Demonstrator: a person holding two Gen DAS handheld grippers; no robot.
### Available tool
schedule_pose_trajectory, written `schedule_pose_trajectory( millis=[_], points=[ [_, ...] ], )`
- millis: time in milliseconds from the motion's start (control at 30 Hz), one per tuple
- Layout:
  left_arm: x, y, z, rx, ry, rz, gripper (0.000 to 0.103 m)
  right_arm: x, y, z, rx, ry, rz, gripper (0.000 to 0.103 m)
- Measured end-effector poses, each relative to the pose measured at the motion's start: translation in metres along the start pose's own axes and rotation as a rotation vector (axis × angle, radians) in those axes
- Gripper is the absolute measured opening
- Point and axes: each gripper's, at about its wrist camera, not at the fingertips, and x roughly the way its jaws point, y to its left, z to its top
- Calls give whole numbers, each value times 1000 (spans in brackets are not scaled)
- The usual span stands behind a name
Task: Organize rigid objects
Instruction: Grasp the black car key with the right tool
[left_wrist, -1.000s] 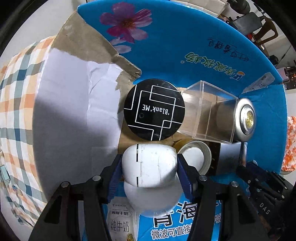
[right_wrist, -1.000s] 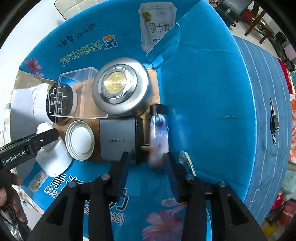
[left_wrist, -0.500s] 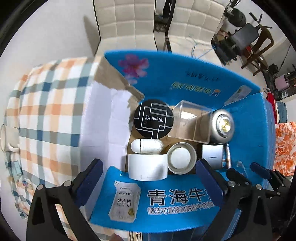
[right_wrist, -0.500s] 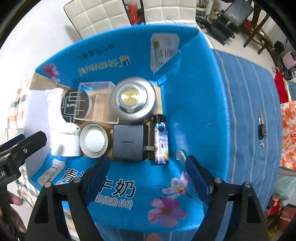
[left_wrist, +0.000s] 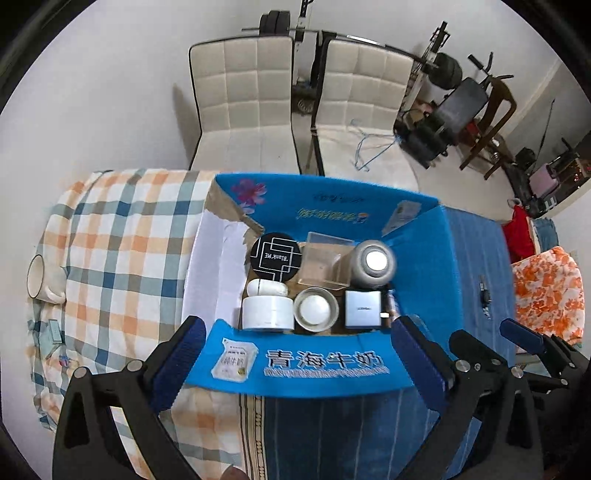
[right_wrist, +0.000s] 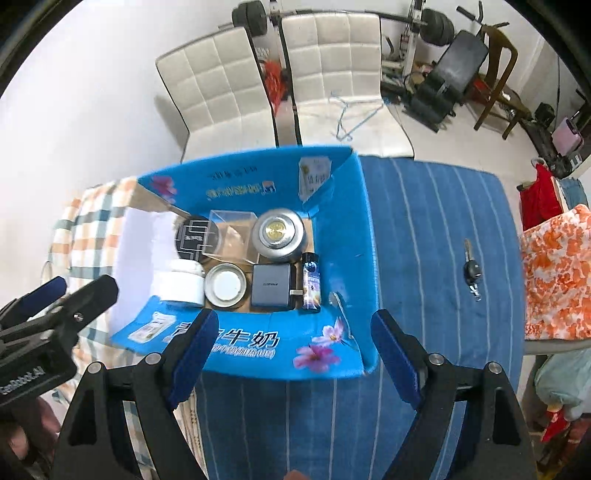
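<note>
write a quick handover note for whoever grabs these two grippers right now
Left gripper: open, empty, held above the box's near flap.
Right gripper: open, empty, likewise clear of the box.
In the blue box: black disc, clear case, silver tin, white pod, white roll, metal cup, grey charger, lighter.
Left: car key on blue cloth; mug on checked cloth.

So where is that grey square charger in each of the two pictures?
Left wrist view: the grey charger lies in the box's near row, right of centre.
Right wrist view: the grey charger lies in the near row, at picture centre.
Shared landmark: the round silver tin just behind it.
</note>
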Motion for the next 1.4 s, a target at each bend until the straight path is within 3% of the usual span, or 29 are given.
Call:
schedule_pose_trajectory(
  millis=[333, 600, 733, 900, 1100, 1233, 1400],
  points=[
    [-59, -16, -18, 6, -84, 3, 103, -72, -1, -28, -50, -59, 58, 87],
    [-75, -35, -22, 12, -115, 17, 103, -91, -18, -31, -44, -96, 82, 87],
    [-73, -49, -20, 16, -126, 16, 103, -88, -47, -30, 0, -102, 67, 87],
    [-46, -78, -12, 7, -125, 23, 103, -64, -115, -27, 117, -77, 3, 87],
    [25, -111, 0, -21, -40, 42, 103, -10, -213, -22, 275, -21, -129, 87],
    [75, -128, 7, -34, 27, 68, 103, 47, -274, -14, 367, 20, -152, 87],
    [125, -147, 15, -19, 107, 96, 103, 111, -303, 0, 395, 77, -143, 87]
  ],
)
